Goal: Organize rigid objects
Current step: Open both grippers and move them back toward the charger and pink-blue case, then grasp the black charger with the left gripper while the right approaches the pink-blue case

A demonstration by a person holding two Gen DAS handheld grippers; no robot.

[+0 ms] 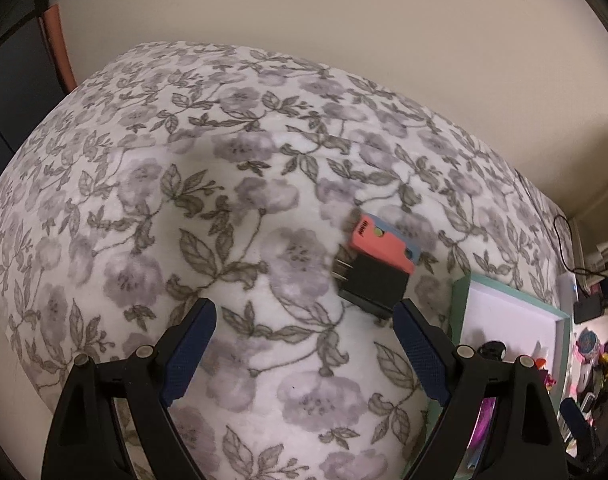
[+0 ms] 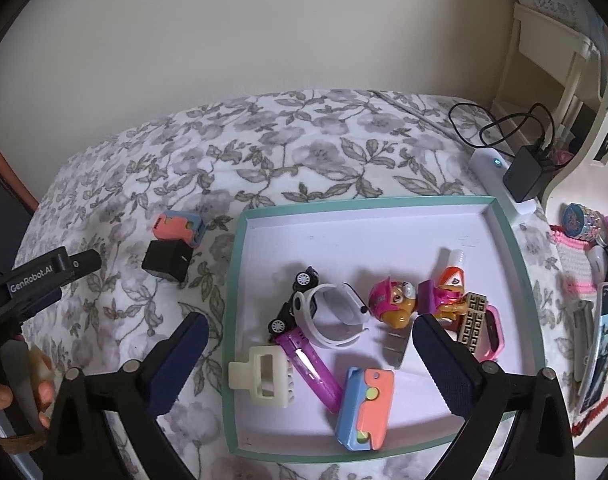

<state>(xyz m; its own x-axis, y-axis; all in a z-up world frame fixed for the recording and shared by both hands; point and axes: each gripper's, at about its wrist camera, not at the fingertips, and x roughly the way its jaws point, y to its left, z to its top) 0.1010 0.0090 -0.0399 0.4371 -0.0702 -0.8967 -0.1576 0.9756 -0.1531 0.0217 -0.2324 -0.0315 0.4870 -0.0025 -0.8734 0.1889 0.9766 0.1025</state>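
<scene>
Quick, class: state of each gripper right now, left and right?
Left gripper: open, holding nothing; the black charger lies just ahead.
Right gripper: open, empty, above the tray.

"GenRobot.AI" stands in white letters on the black left gripper [image 2: 52,276] body in the right wrist view.

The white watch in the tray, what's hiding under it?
The toy car pokes out from under the white watch, two wheels showing. Its middle is covered by the strap, so the rest can't be seen.
</scene>
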